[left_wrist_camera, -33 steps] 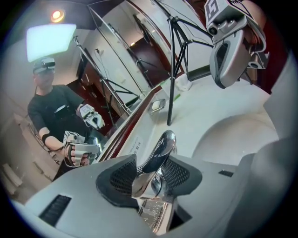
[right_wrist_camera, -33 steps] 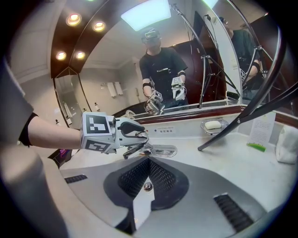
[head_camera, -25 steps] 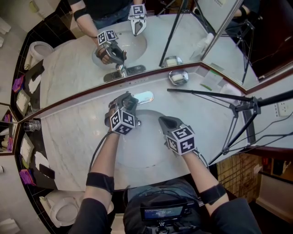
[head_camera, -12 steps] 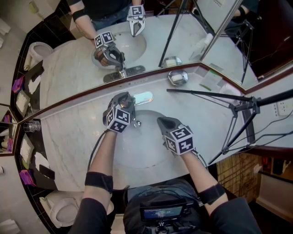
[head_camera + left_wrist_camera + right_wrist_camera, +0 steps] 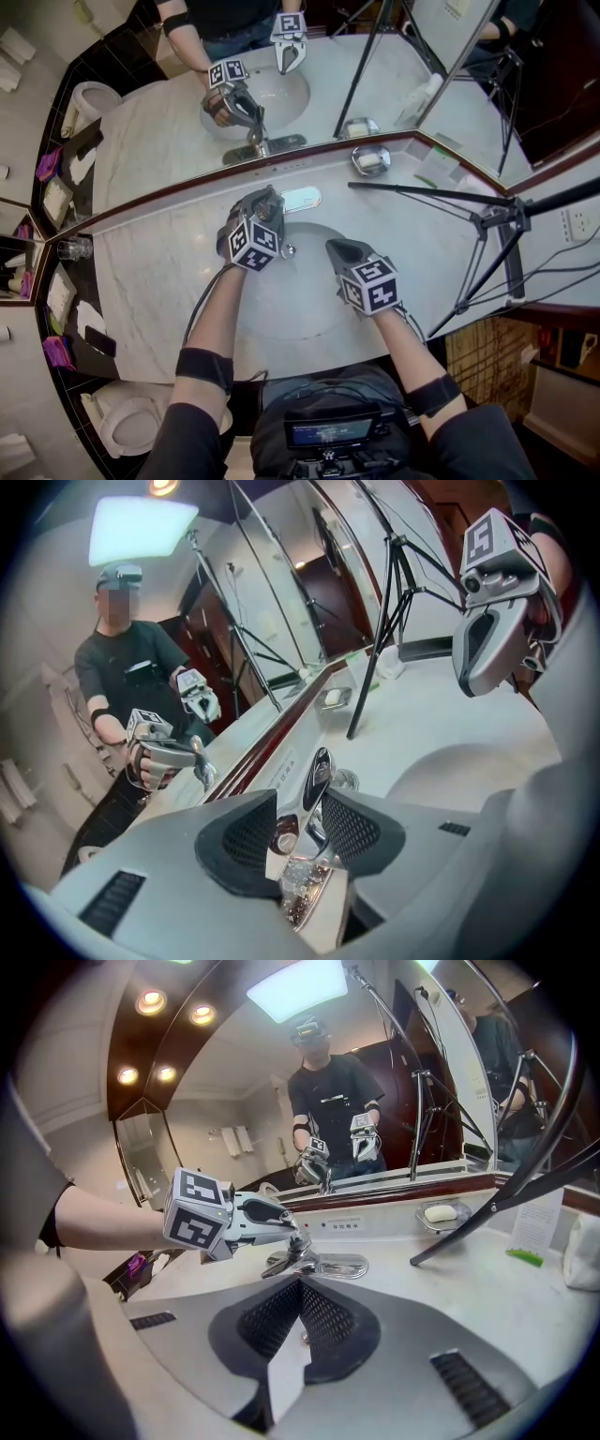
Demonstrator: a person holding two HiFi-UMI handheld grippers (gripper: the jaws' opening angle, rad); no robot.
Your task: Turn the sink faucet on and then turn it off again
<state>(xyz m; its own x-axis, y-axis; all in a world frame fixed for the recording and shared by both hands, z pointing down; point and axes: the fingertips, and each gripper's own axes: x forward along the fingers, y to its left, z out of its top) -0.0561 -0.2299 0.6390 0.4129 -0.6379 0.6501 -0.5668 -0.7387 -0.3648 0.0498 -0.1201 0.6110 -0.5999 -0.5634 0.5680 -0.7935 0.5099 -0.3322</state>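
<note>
The chrome faucet (image 5: 298,199) stands at the back rim of the white sink basin (image 5: 302,305). My left gripper (image 5: 268,201) reaches over it. In the left gripper view its jaws have just been closing, and the pads press on both sides of the faucet handle (image 5: 317,776). The right gripper view shows the left gripper's fingers (image 5: 278,1223) on top of the faucet (image 5: 323,1264). My right gripper (image 5: 334,247) hovers over the basin to the right of the faucet. It is shut with nothing between its pads (image 5: 301,1309).
A mirror (image 5: 281,84) runs along the back of the marble counter (image 5: 159,272). A soap dish (image 5: 370,159) sits at the back right. A black tripod (image 5: 487,220) stretches across the counter's right side. A glass (image 5: 70,248) stands far left, and a toilet (image 5: 127,427) is below left.
The left gripper has stayed at the faucet, shifting only slightly toward the mirror. The right gripper has kept its place over the basin.
</note>
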